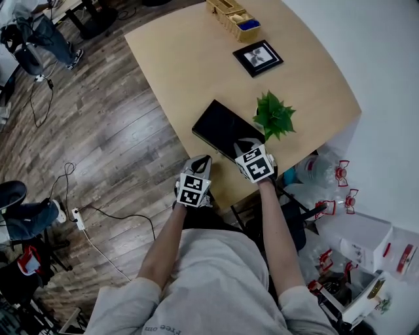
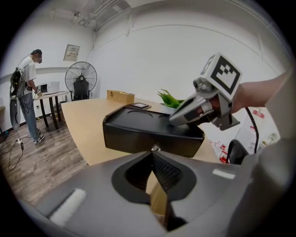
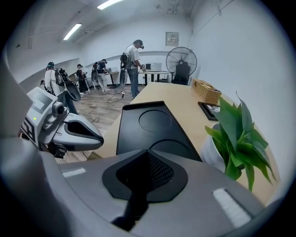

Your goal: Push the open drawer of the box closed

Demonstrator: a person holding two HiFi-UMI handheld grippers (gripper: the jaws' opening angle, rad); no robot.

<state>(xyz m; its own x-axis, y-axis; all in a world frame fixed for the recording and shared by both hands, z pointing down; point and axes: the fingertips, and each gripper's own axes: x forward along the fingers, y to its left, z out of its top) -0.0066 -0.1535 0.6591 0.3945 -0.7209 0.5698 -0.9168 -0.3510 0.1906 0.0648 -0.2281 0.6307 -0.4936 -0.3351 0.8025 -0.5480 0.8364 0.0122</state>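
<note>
A flat black box [image 1: 221, 125] lies at the near edge of the wooden table [image 1: 196, 59]. Its drawer front [image 2: 138, 138], with a small metal knob [image 2: 156, 148], faces my left gripper and looks level with the box's front. My left gripper [image 2: 154, 153] is shut and empty, its tip right at the knob; I cannot tell whether it touches. In the head view the left gripper [image 1: 204, 159] is just off the table edge. My right gripper [image 3: 148, 152] is shut and empty, over the near end of the box's top [image 3: 152, 125]. The right gripper [image 2: 189, 111] appears to rest on that lid.
A potted green plant [image 1: 273, 116] stands right of the box, close to the right gripper. A framed picture [image 1: 258, 57] and a wicker basket [image 1: 234, 16] sit farther back. A fan [image 2: 80, 78] and a person [image 2: 27, 92] stand beyond the table. Bags and boxes [image 1: 353, 235] are on the floor at the right.
</note>
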